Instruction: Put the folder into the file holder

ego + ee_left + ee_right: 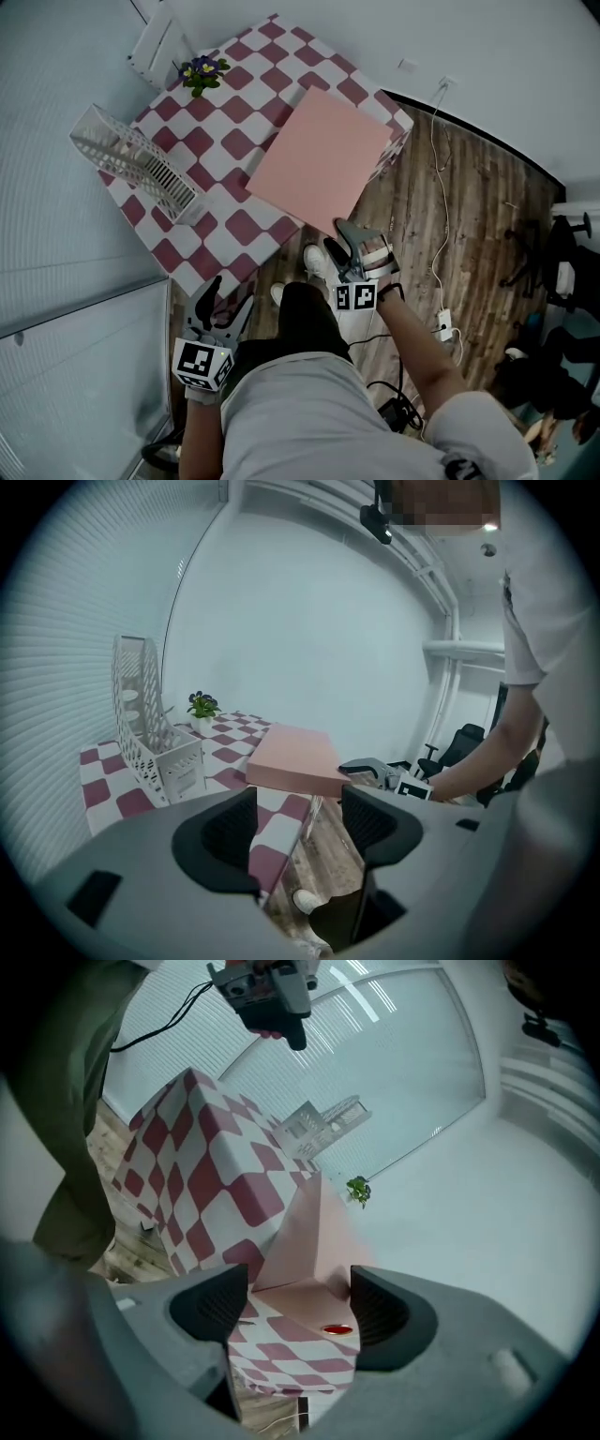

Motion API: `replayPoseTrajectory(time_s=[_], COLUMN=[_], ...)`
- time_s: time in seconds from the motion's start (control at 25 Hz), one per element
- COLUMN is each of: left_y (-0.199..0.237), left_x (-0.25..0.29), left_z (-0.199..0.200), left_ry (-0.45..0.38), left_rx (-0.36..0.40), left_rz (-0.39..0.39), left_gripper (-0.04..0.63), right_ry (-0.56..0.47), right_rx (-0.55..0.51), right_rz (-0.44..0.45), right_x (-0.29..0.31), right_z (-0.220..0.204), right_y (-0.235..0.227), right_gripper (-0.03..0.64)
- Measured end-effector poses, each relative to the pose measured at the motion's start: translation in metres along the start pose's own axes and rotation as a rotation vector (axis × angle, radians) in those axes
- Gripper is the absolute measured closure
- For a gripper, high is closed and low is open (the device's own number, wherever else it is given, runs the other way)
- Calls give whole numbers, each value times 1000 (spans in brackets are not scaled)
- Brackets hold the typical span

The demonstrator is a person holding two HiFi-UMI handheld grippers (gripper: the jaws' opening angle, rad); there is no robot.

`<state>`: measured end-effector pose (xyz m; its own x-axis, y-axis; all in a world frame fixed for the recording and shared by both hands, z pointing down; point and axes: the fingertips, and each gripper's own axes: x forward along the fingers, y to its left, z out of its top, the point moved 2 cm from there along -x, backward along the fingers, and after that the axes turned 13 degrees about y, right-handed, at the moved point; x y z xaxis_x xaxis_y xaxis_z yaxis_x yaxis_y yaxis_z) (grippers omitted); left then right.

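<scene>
The pink folder (323, 159) lies flat on the checkered table (217, 142), and its near corner juts over the table's edge. My right gripper (339, 242) is at that corner. In the right gripper view the folder (309, 1232) sits between the jaws of the right gripper (295, 1307), which stand apart and do not press on it. The white file holder (141, 159) stands at the table's left side, also seen as the file holder (150, 733). My left gripper (230, 298) hangs open and empty below the near table edge, left of the folder (295, 757).
A small potted plant (203, 73) stands at the table's far side. A white cable and power strip (443, 328) lie on the wood floor to the right. An office chair (553, 253) is at far right. A glass partition (66, 375) runs along the left.
</scene>
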<state>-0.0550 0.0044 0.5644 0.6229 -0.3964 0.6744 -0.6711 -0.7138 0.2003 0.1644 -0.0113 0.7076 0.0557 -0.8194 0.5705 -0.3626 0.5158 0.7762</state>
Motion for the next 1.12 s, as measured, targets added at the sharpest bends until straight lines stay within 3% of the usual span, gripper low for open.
replayPoseTrajectory(time_s=[0.52,1.12], left_y=[-2,13], left_x=[2,-20], left_z=[-32,-17], left_ry=[47,-35], left_rx=[-29,-36], left_rz=[21,28], left_gripper=[322,322], right_ry=[64,-52], right_rx=[-119,38], right_rz=[-131,-75], right_x=[32,16], right_z=[-1,61], right_y=[-5,-64], right_gripper=[258,273])
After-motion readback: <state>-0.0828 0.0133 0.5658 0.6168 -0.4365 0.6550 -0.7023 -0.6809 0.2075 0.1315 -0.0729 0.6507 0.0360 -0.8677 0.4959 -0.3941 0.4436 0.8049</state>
